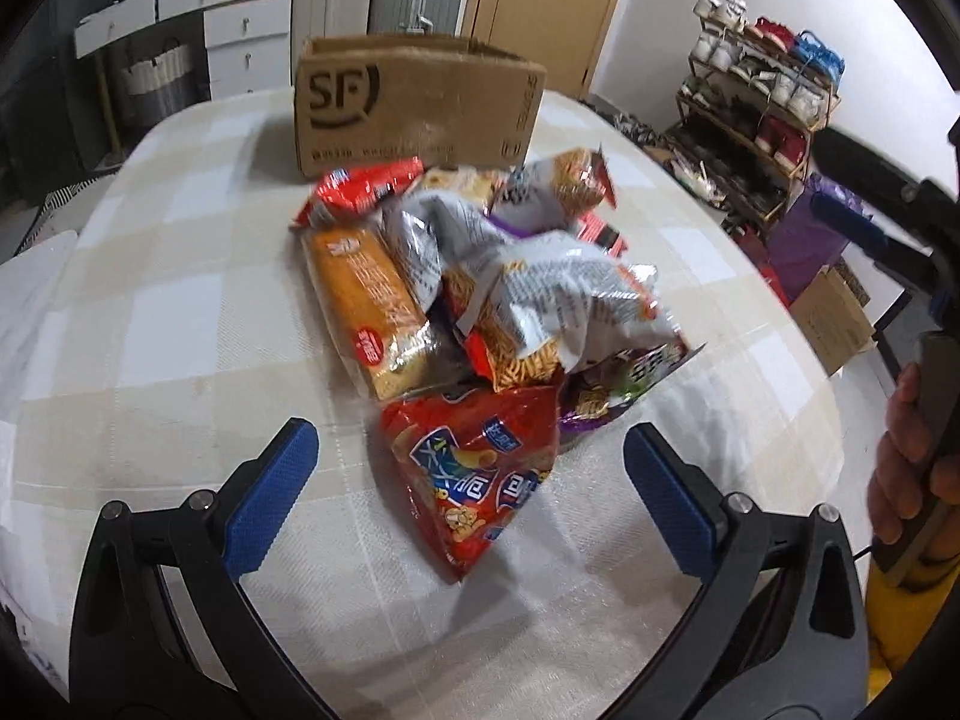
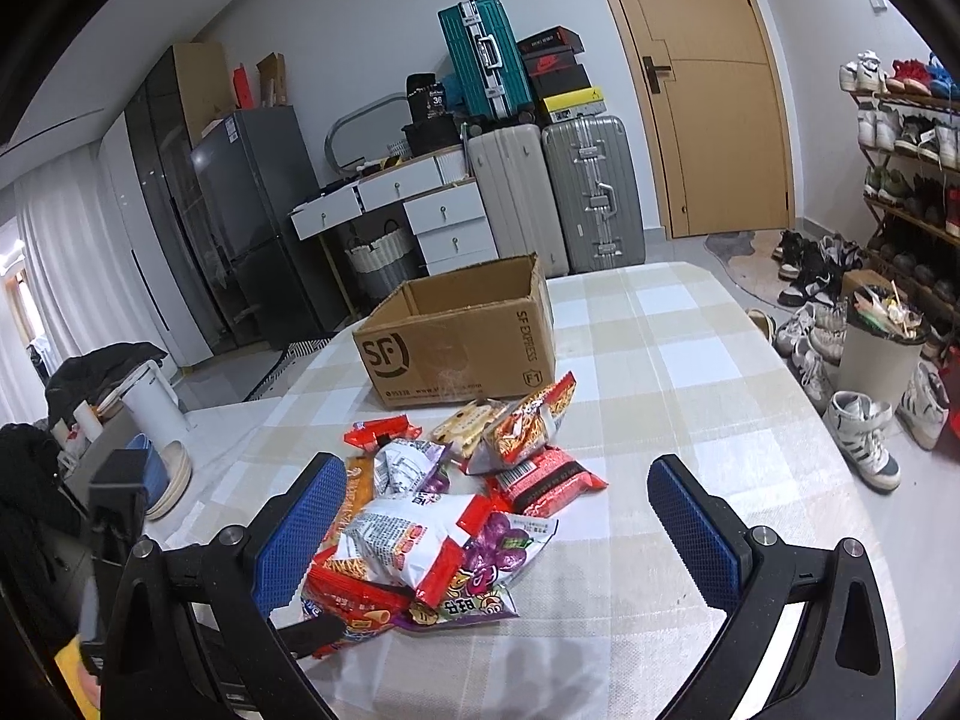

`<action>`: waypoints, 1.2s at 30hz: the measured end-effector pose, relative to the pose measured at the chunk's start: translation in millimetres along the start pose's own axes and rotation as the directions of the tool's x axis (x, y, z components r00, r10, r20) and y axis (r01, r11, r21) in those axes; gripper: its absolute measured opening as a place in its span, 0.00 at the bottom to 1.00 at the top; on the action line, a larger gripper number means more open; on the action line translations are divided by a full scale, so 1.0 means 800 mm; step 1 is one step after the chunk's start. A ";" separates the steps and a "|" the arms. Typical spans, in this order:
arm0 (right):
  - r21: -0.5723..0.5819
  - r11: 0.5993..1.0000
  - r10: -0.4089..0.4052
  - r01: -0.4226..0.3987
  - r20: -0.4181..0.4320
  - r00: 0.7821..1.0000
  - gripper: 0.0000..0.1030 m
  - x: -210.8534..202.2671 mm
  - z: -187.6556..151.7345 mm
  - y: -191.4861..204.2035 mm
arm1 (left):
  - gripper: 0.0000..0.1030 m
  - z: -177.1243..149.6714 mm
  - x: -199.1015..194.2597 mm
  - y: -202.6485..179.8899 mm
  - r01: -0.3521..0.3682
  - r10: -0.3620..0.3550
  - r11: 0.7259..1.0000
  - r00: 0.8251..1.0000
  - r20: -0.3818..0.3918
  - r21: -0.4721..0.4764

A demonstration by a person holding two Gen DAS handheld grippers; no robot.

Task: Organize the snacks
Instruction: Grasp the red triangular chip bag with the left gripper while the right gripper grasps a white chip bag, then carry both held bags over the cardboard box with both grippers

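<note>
A brown cardboard box (image 2: 462,342) with the letters SF on its side stands on the checked worktop (image 2: 690,372), at the far side of it. Its top is open, and from the right wrist view the part of the inside that shows has nothing in it; the bottom of the box is hidden by the front wall.

The snacks are all outside the box, in a loose pile (image 1: 480,276) on the worktop just in front of it. In the pile there is an orange biscuit pack (image 1: 372,312), a crumpled silver bag (image 1: 564,294), a purple bag with grapes on it (image 2: 510,546) and a red flat pack (image 2: 549,480). A red chip bag (image 1: 480,474) lies at the near end of the pile.

The left gripper (image 1: 471,468) has its fingers wide apart, one on each side of the red chip bag, not touching it and holding nothing. The right gripper (image 2: 489,516) is above the near part of the pile, its fingers also wide apart and empty.

A white bin (image 2: 882,348) on the floor is full of rubbish.
</note>
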State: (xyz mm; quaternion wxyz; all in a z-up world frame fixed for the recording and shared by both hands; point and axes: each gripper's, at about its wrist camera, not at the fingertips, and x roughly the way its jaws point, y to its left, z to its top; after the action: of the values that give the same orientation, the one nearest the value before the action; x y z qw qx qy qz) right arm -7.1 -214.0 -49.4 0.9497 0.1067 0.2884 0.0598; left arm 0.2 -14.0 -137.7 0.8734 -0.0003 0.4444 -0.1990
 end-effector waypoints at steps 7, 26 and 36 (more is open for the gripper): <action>0.014 1.000 0.005 -0.004 -0.029 1.000 0.99 0.015 -0.004 -0.008 | 0.65 -0.010 0.035 0.014 0.071 -0.075 0.996 0.994 -0.085 -0.052; -0.082 0.986 0.124 -0.144 -0.208 0.970 0.99 0.070 -0.018 0.045 | 0.41 -0.037 0.001 0.049 0.163 -0.166 0.983 0.986 -0.025 -0.080; -0.153 0.978 0.080 -0.139 -0.340 0.937 0.99 0.148 -0.027 0.076 | 0.41 -0.059 -0.035 0.104 0.160 -0.157 0.975 0.987 0.033 -0.154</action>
State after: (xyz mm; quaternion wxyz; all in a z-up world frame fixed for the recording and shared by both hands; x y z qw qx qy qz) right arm 75.3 -131.0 -115.9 0.8883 0.0273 0.4314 0.1550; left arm -22.7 80.5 -159.3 0.8566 -0.1060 0.4481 -0.2327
